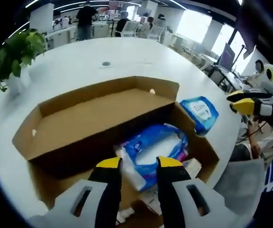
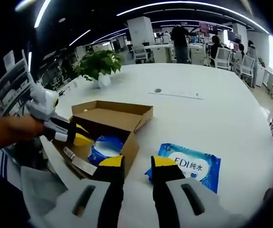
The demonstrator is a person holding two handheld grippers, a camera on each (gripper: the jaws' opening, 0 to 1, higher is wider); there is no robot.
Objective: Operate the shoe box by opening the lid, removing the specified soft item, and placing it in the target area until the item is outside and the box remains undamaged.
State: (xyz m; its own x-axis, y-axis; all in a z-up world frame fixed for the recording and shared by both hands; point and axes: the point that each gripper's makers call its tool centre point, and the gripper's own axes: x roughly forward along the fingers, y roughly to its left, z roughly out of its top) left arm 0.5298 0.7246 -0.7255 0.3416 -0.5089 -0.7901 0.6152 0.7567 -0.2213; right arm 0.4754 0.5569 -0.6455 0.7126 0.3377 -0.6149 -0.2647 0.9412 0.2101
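- Shoe box (image 1: 103,124) on white table (image 1: 79,61), lid open, flap up.
- Blue soft pack (image 1: 155,149) inside box, just ahead of L gripper (image 1: 139,162); jaws narrow gap, empty.
- R gripper (image 2: 131,161) narrow gap, empty, above table betw. box & blue wipes pack (image 2: 193,167) outside box.

Your way into the shoe box (image 1: 188,137) is from above: its lid (image 1: 93,116) stands back, walling off the far side. Inside, a blue-and-white soft pack (image 1: 150,152) and smaller items crowd the floor. The left gripper (image 2: 79,137) hangs over the opening. Beside the box, a blue wipes pack (image 2: 193,164) lies on the white table (image 2: 207,118); a potted plant (image 2: 98,66) stands well apart.
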